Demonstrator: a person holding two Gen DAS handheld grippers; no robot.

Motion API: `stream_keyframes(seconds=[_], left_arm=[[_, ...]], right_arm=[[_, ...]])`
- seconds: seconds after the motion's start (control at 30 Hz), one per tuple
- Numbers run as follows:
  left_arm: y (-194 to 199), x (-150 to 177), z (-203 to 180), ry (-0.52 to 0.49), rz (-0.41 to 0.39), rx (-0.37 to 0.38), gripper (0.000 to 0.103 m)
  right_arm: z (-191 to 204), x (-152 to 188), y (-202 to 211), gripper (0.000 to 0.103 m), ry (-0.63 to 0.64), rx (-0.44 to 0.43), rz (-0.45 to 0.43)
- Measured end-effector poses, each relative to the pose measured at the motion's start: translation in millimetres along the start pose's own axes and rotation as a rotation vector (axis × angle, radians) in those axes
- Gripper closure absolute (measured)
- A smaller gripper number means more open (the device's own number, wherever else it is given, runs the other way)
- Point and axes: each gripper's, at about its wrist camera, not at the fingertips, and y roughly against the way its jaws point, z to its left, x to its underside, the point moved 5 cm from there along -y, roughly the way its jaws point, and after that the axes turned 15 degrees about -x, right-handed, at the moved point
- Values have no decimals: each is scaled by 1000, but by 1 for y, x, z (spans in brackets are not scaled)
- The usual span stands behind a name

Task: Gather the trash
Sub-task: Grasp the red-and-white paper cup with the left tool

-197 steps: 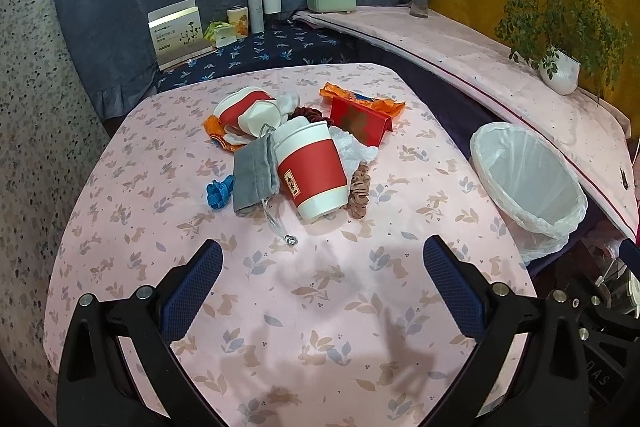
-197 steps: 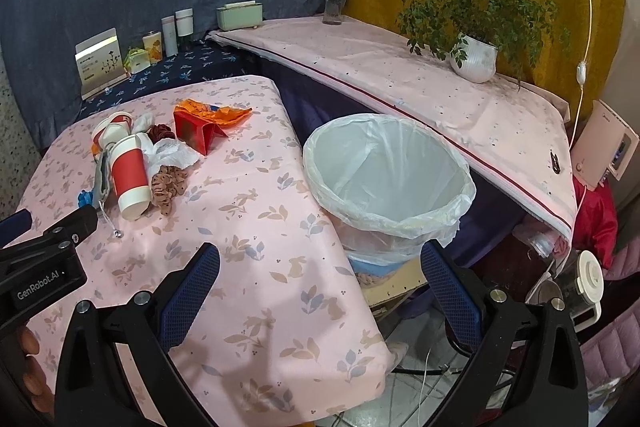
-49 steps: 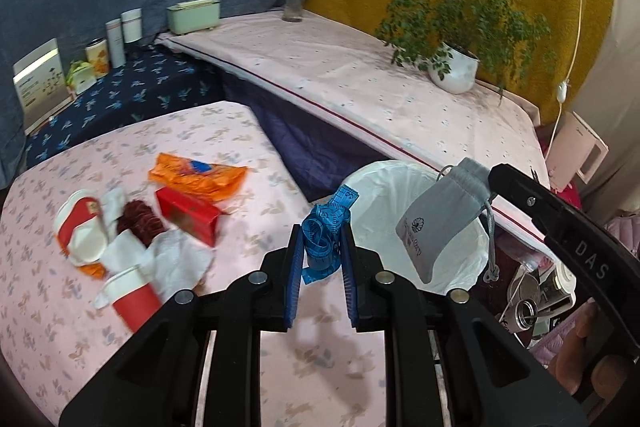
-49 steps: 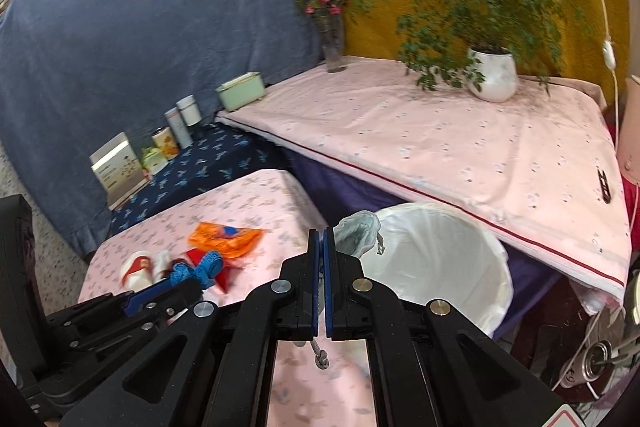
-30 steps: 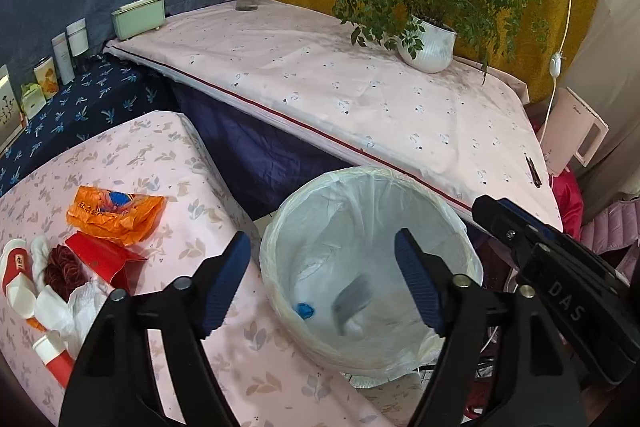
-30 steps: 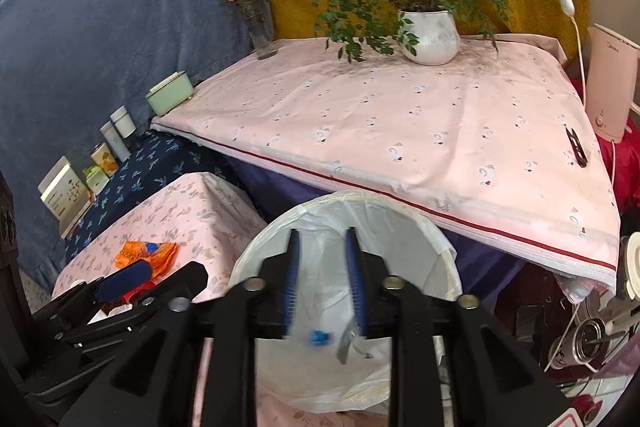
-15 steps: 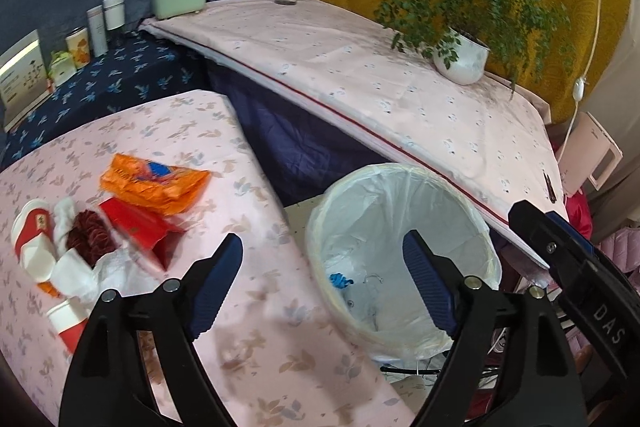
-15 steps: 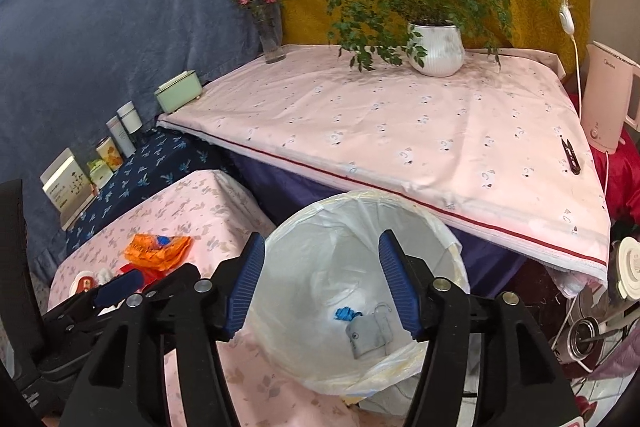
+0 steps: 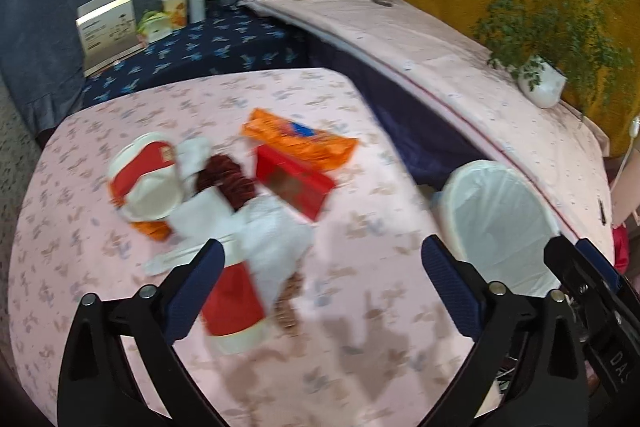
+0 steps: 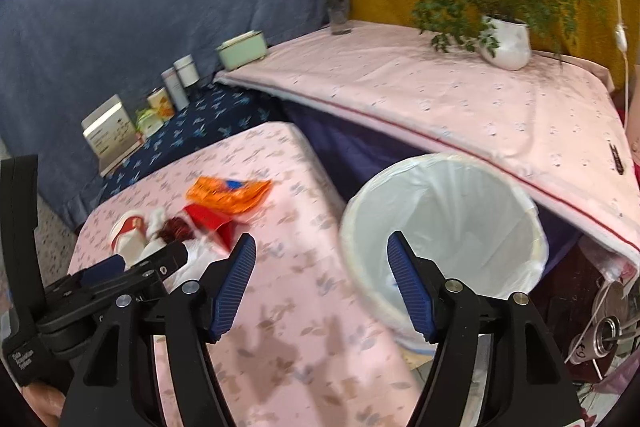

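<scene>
Trash lies heaped on the pink floral table [image 9: 360, 347]: a red and white paper cup [image 9: 234, 307] on its side, a second cup [image 9: 144, 183], crumpled white tissue [image 9: 276, 247], a brown scrunchie [image 9: 230, 181], a red box [image 9: 294, 183] and an orange wrapper [image 9: 300, 137]. The white-lined bin [image 9: 500, 227] stands off the table's right edge. My left gripper [image 9: 320, 283] hangs over the near cup, its jaws opening, nothing between them. My right gripper [image 10: 320, 283] hovers between table and bin [image 10: 448, 227], jaws opening and empty.
A long pink-covered counter [image 10: 440, 99] behind the bin carries a potted plant [image 10: 504, 43], a flower vase [image 10: 338, 7] and a green box [image 10: 242, 51]. A dark blue shelf [image 9: 192, 51] holds tins and a card. Clutter sits on the floor at the right.
Both grippers have swung left, away from the bin and back toward the heap on the table. Both sets of jaws stand wider than before.
</scene>
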Motion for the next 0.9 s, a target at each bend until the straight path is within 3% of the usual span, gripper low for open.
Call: stream_keyframes(seconds=[0.3, 0.63, 0.73, 0.8, 0.9], left_arm=[[-43, 29, 69, 131, 152, -21, 7], [-73, 42, 61, 130, 244, 47, 9], [-78, 45, 60, 129, 267, 74, 21], [-80, 49, 63, 129, 288, 102, 34], [-78, 51, 70, 143, 294, 116, 35]], right_arm=[[61, 46, -49, 37, 83, -79, 141], [70, 72, -76, 36, 80, -75, 219], [69, 77, -81, 36, 74, -73, 236], [70, 80, -84, 36, 76, -72, 245], [74, 84, -87, 37, 78, -79, 255]])
